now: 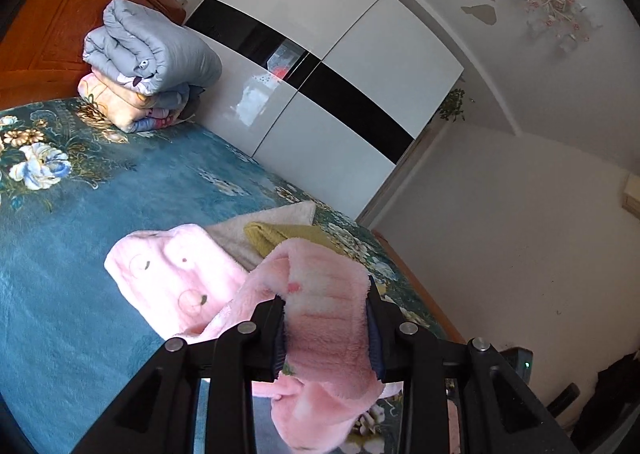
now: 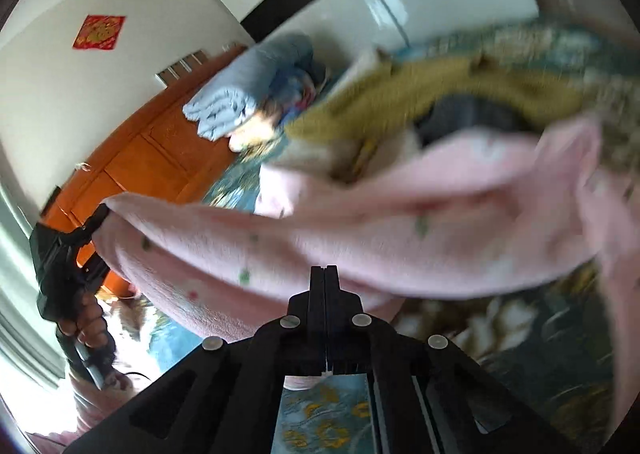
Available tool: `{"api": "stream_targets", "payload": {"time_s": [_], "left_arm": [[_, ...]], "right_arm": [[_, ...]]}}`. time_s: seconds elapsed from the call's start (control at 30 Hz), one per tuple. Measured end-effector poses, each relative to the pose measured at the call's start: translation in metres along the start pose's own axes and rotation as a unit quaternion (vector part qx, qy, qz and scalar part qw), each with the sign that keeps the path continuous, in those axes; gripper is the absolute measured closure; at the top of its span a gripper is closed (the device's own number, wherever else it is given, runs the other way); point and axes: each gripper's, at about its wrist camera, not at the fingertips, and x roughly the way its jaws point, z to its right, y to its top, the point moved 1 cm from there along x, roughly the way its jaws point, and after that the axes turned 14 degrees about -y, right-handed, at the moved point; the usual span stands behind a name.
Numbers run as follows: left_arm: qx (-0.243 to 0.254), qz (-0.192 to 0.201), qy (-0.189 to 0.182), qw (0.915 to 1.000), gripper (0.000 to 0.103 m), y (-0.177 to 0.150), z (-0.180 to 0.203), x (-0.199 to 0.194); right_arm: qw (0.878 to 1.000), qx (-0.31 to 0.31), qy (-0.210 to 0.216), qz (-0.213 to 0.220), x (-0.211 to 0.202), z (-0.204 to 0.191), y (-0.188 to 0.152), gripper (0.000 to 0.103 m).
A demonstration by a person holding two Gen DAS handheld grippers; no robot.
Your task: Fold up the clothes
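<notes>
A pink fleece garment [image 1: 180, 274] with small dots lies partly on the blue floral bedspread [image 1: 80, 254] and is lifted at one end. My left gripper [image 1: 326, 306] is shut on a thick fold of it. In the right wrist view the pink garment [image 2: 400, 214] stretches across the frame, blurred. My right gripper [image 2: 325, 274] has its jaws pressed together at the garment's lower edge; whether cloth is pinched there is not clear. The left gripper [image 2: 102, 216] shows at the far left, holding the garment's end.
Folded olive [image 1: 288, 234] and cream [image 1: 260, 226] cloths lie behind the pink garment. A stack of folded quilts [image 1: 148, 62] sits by the wooden headboard [image 1: 52, 26]. A white wardrobe [image 1: 340, 66] stands beyond the bed. The bed's edge [image 1: 420, 294] runs at right.
</notes>
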Motion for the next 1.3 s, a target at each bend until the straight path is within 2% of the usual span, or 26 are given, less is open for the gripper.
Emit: {"api": "stream_targets", "payload": {"time_s": [0.07, 0.13, 0.23, 0.3, 0.37, 0.47, 0.53, 0.63, 0.7, 0.73, 0.77, 0.8, 0.83, 1.0, 1.03, 1.1, 1.13, 1.2, 1.3], "left_arm": [[-0.003, -0.002, 0.002, 1.0, 0.069, 0.005, 0.0, 0.008], [-0.006, -0.007, 0.007, 0.9999, 0.069, 0.011, 0.0, 0.018], [-0.013, -0.015, 0.013, 0.9997, 0.069, 0.021, 0.001, 0.031], [-0.012, -0.021, 0.018, 0.9995, 0.069, 0.027, 0.006, 0.037], [-0.009, -0.023, 0.02, 0.9995, 0.069, 0.033, 0.01, 0.041], [-0.007, -0.02, 0.024, 0.9995, 0.069, 0.043, 0.017, 0.044], [-0.009, -0.013, 0.026, 0.9995, 0.069, 0.049, 0.018, 0.043], [-0.014, -0.001, 0.029, 0.9995, 0.069, 0.056, 0.019, 0.04], [-0.021, 0.007, 0.029, 0.9993, 0.069, 0.062, 0.017, 0.038], [-0.021, 0.008, 0.031, 0.9993, 0.069, 0.064, 0.016, 0.037], [-0.016, 0.005, 0.035, 0.9992, 0.069, 0.064, 0.016, 0.037], [-0.011, 0.002, 0.04, 0.9992, 0.069, 0.064, 0.015, 0.038], [-0.006, 0.001, 0.045, 0.999, 0.069, 0.063, 0.014, 0.038], [-0.028, 0.012, 0.055, 0.998, 0.069, 0.058, -0.01, 0.034], [-0.029, 0.01, 0.056, 0.9979, 0.069, 0.056, -0.013, 0.034], [-0.031, 0.0, 0.051, 0.9982, 0.069, 0.048, -0.017, 0.04], [-0.034, -0.004, 0.044, 0.9984, 0.069, 0.044, -0.017, 0.044], [-0.042, -0.01, 0.026, 0.9987, 0.069, 0.035, -0.015, 0.053], [-0.033, -0.006, 0.017, 0.9993, 0.069, 0.033, -0.006, 0.056]], "right_arm": [[1.0, -0.019, -0.007, -0.013, 0.006, -0.011, -0.004, 0.1], [0.998, -0.042, -0.015, -0.044, 0.016, -0.014, -0.029, 0.097], [0.993, -0.085, -0.045, -0.073, 0.041, -0.025, -0.059, 0.03], [0.988, -0.103, -0.055, -0.097, 0.062, -0.038, -0.083, 0.029], [0.984, -0.117, -0.088, -0.106, 0.089, -0.055, -0.098, 0.029], [0.978, -0.098, -0.152, -0.101, 0.119, -0.066, -0.106, 0.029], [0.979, -0.068, -0.178, -0.076, 0.129, -0.069, -0.103, 0.029], [0.981, -0.016, -0.19, -0.014, 0.127, -0.067, -0.09, 0.029], [0.98, 0.022, -0.2, 0.005, 0.124, -0.059, -0.084, 0.029], [0.98, 0.04, -0.195, 0.007, 0.122, -0.051, -0.079, 0.041], [0.98, 0.058, -0.189, 0.009, 0.119, -0.043, -0.074, 0.07], [0.98, 0.064, -0.19, 0.012, 0.114, -0.036, -0.068, 0.084], [0.979, 0.067, -0.192, 0.014, 0.108, -0.029, -0.061, 0.092], [0.98, 0.022, -0.188, 0.057, 0.043, -0.005, -0.028, 0.095], [0.978, 0.006, -0.195, 0.078, 0.019, -0.001, -0.018, 0.095], [0.969, -0.02, -0.213, 0.125, -0.032, 0.003, 0.004, 0.095], [0.96, -0.03, -0.227, 0.16, -0.064, 0.0, 0.019, 0.095], [0.934, -0.064, -0.262, 0.234, -0.111, -0.02, 0.046, 0.095], [0.895, -0.121, -0.291, 0.316, -0.16, -0.052, 0.069, 0.095]]}}
